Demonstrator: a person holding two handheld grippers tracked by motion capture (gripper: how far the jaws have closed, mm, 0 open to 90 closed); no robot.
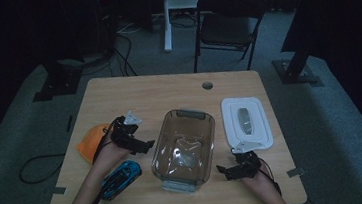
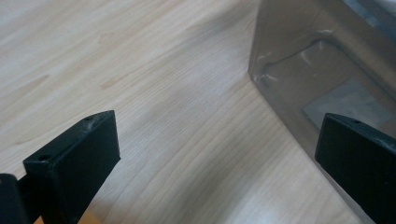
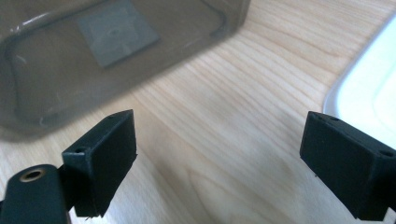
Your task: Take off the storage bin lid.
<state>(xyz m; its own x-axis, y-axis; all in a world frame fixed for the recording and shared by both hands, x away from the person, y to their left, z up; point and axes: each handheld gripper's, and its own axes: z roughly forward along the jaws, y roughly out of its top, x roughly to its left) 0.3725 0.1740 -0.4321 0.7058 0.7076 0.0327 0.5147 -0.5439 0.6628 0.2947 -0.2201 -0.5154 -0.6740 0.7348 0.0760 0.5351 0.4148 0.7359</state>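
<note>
Clear container (image 1: 183,149) at table (image 1: 168,90) centre, lid off and mouth up, apparently ready for loading; white lid (image 1: 246,122) parked at its 3 o'clock, blue toy car (image 1: 120,178) at 8 o'clock, orange object (image 1: 91,142) at 9 o'clock. Left tongs (image 1: 133,136) at the container's 9 o'clock and right tongs (image 1: 236,169) at its 4 o'clock, both spread apart, empty, aimed inward, likely to flank it. No legible brand or writing; grey square patch (image 3: 117,31) on container base, blank.

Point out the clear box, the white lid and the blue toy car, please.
box (image 1: 165,146), high view, on its left wall.
lid (image 1: 259,124), high view, on its right rim.
car (image 1: 123,177), high view, on its roof.
</note>
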